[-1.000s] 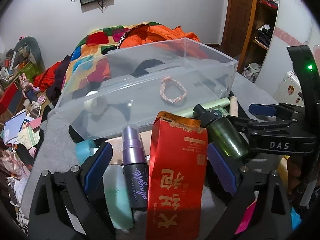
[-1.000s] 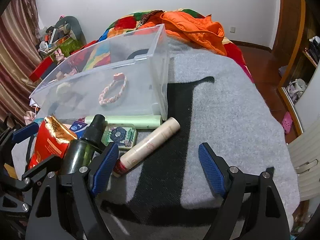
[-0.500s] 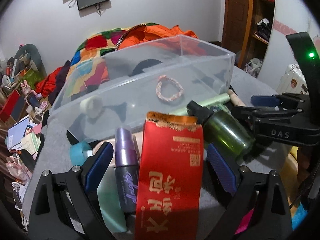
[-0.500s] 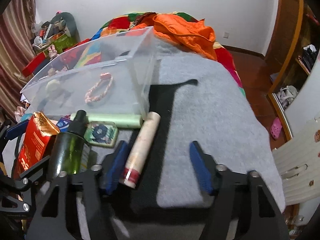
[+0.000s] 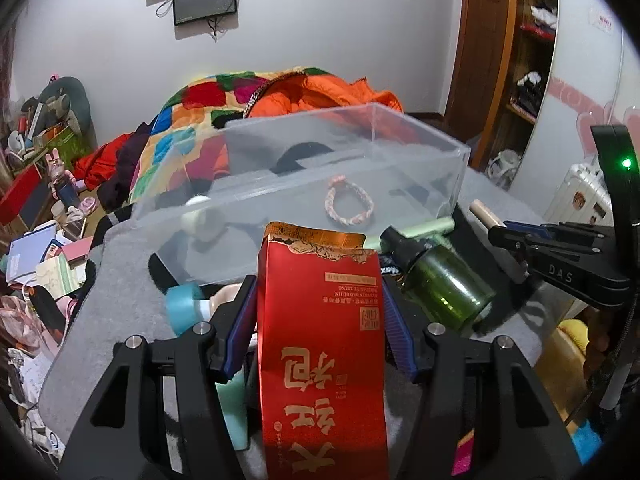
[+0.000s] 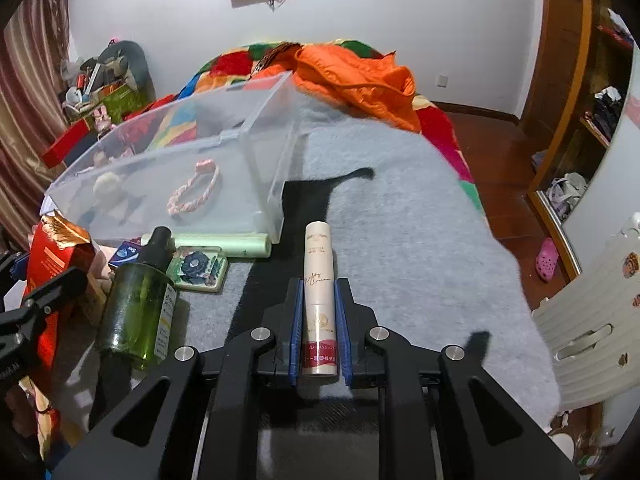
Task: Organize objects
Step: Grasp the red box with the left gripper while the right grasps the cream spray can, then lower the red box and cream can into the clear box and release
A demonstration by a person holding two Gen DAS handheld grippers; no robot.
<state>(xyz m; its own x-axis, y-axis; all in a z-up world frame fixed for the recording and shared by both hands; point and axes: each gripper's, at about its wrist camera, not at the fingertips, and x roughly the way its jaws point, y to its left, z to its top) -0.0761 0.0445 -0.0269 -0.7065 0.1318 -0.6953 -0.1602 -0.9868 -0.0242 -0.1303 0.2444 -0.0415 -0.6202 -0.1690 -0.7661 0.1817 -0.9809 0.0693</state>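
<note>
A red foil packet [image 5: 320,340] with gold print stands upright between the blue pads of my left gripper [image 5: 318,292]. The jaws are closing and both pads touch its sides. My right gripper [image 6: 318,292] is shut on a slim cream tube [image 6: 319,276] that lies lengthwise on the grey blanket [image 6: 400,220], its cap pointing away. Just beyond both grippers stands a clear plastic bin [image 5: 420,148] holding a pink braided bracelet [image 5: 349,206] and a small pale round item. A green glass bottle [image 6: 138,304] lies between the two grippers.
In front of the bin lie a pale green tube [image 6: 224,245], a floral tin [image 6: 198,268] and a teal tube [image 5: 184,304]. An orange jacket [image 6: 352,76] and a patchwork quilt sit behind the bin. The bed edge drops off at right.
Both grippers have closed: the left around the red packet, the right onto the cream tube, which has swung from slanted to straight between the pads. The purple spray bottle is now hidden.
</note>
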